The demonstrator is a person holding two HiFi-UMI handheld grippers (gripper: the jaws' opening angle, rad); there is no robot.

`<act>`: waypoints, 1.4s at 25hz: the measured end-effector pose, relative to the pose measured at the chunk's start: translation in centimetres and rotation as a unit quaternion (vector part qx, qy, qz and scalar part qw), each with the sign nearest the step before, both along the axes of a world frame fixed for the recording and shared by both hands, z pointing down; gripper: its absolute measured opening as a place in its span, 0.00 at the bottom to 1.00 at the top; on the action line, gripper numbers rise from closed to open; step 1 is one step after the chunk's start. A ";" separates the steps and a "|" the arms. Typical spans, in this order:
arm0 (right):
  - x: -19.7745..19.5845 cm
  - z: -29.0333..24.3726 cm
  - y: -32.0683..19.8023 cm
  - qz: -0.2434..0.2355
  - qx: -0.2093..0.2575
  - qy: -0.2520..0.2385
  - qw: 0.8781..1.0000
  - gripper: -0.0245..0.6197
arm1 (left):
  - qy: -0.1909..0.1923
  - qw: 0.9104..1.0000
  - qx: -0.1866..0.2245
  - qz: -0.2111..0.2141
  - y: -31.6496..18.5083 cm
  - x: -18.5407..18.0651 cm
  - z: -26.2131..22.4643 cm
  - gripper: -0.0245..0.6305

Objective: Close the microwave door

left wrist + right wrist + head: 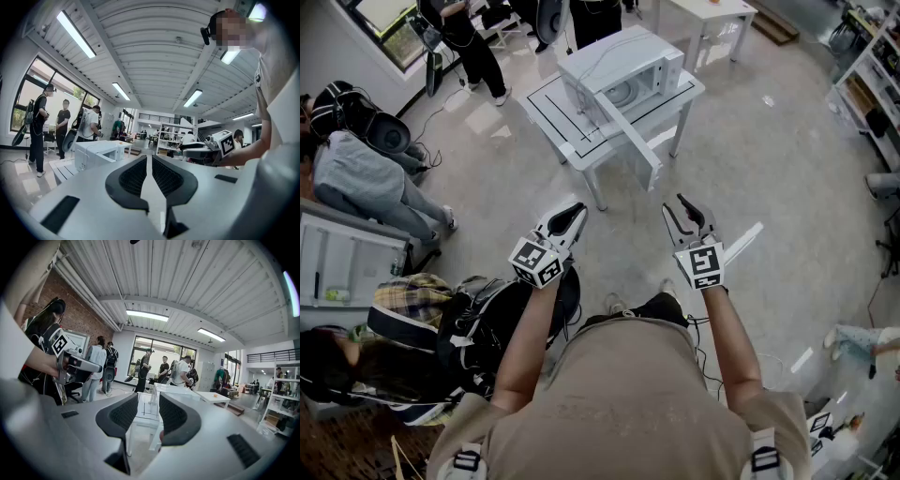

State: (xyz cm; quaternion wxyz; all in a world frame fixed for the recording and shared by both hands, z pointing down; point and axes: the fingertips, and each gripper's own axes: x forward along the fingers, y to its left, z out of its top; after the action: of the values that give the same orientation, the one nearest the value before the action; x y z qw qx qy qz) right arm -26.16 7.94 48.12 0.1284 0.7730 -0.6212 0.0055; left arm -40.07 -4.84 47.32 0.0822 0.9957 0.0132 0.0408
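The white microwave (pixel 623 66) stands on a white table (pixel 553 103) some way ahead of me. Its door (pixel 628 141) hangs open, swung out past the table's front edge toward me. Both grippers are held up side by side, well short of the table and touching nothing. My left gripper (pixel 570 219) has its jaws together and empty; in its own view (pixel 150 159) the microwave (pixel 96 152) shows at the left beyond them. My right gripper (pixel 685 216) is open with nothing between its jaws (pixel 149 400); the table and open door (pixel 152 401) show through the gap.
A seated person (pixel 366 187) and a black bag (pixel 487 328) are at my left, close by. People stand beyond the table at the back left (pixel 473 42). Another white table (pixel 712 14) is behind the microwave, and shelves (pixel 872 84) line the right side.
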 end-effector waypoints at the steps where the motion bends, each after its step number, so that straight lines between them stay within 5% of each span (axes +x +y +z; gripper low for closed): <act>1: -0.2 -0.1 0.3 0.000 0.000 -0.001 1.000 0.26 | -0.001 1.000 0.001 0.001 0.3 -0.1 -0.1 0.07; 17: 2.8 2.9 -1.9 0.018 -0.003 -0.030 0.999 0.27 | -0.004 1.000 -0.005 -0.004 -0.5 2.6 1.1 0.07; 35: 10.1 7.0 -5.4 -0.061 -0.050 -0.015 0.997 0.27 | -0.048 0.995 -0.022 -0.083 0.2 9.8 3.8 0.11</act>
State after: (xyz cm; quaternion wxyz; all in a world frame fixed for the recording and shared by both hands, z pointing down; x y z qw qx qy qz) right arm -16.10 2.56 55.07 0.1576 0.7262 -0.6679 0.0406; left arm -30.31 -4.68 51.15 0.1077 0.9883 -0.0723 0.0808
